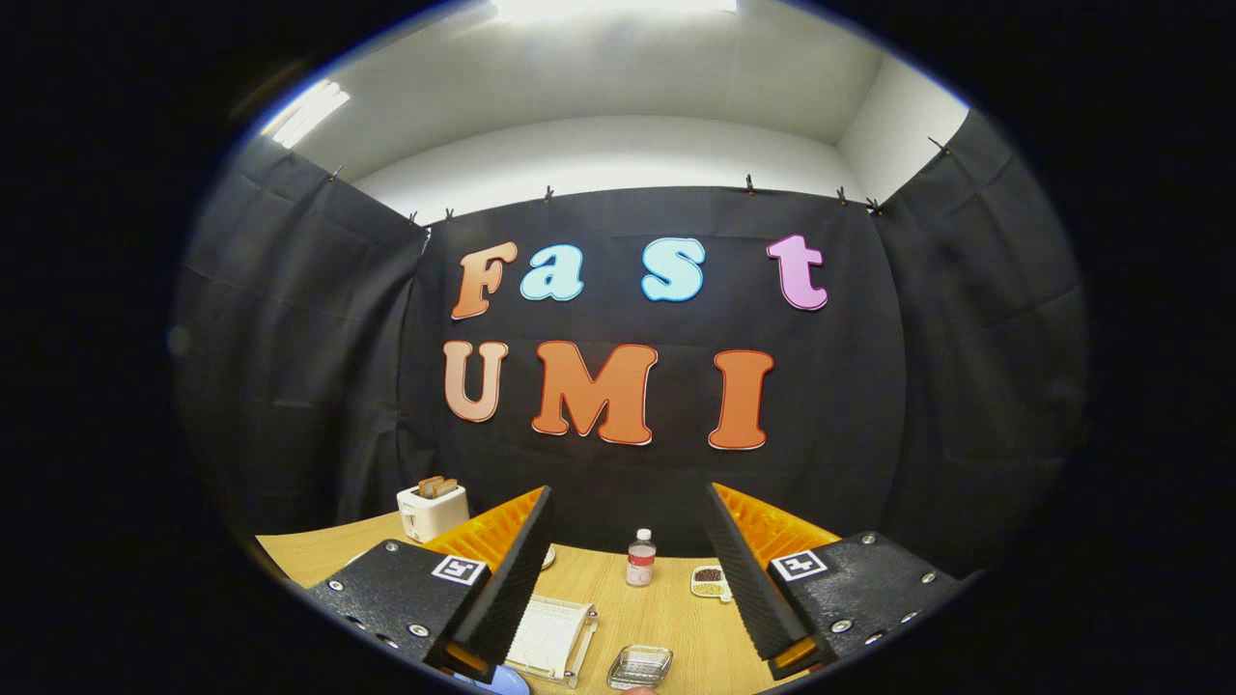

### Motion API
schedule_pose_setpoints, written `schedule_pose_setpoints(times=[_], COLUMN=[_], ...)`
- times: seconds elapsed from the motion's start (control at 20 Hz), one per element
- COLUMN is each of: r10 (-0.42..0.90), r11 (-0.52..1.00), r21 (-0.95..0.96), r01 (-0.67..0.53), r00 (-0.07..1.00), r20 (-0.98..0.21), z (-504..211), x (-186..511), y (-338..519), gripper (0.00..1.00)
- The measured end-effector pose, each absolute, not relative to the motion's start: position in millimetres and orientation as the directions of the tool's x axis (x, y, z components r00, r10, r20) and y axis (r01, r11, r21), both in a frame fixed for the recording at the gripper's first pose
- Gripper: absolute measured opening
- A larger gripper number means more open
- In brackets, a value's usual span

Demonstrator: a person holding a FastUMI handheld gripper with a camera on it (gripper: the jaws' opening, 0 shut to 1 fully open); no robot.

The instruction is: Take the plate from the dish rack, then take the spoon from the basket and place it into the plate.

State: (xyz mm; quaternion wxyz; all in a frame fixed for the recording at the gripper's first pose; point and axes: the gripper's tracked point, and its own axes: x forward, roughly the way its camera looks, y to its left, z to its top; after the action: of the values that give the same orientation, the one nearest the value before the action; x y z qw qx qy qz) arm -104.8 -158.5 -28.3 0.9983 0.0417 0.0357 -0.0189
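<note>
The tool is held high above the tabletop, its fingers spread wide and holding nothing. Between and just below them lie the things of the task. The dish rack sits close to the left finger; it reads as a pale, ribbed frame, and whether a plate stands in it cannot be told from here. A rounded blue edge, partly hidden by the near end of the left finger, may be the plate, but that is uncertain. Right of the rack is a small clear basket; the spoon inside it is too small to make out.

Farther off stand a bottle, a small dish of snacks and, at far left, a toaster.

A plate is likely stiff, smooth and fairly heavy for a two-finger pinch, so it could slip or tilt. The rim is probably the best hold, one finger on each face. The spoon is probably light, thin and slippery; pinching across its handle seems safest.
</note>
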Motion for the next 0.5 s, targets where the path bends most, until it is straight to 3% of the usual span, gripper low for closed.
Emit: schedule_pose_setpoints(times=[0.5], r10=[-0.039], r11=[0.998], r21=[0.055], r01=[0.044], r00=[0.995], r20=[-0.091], z=[-31.3], x=[-106.3], y=[-152.4], gripper=[0.92])
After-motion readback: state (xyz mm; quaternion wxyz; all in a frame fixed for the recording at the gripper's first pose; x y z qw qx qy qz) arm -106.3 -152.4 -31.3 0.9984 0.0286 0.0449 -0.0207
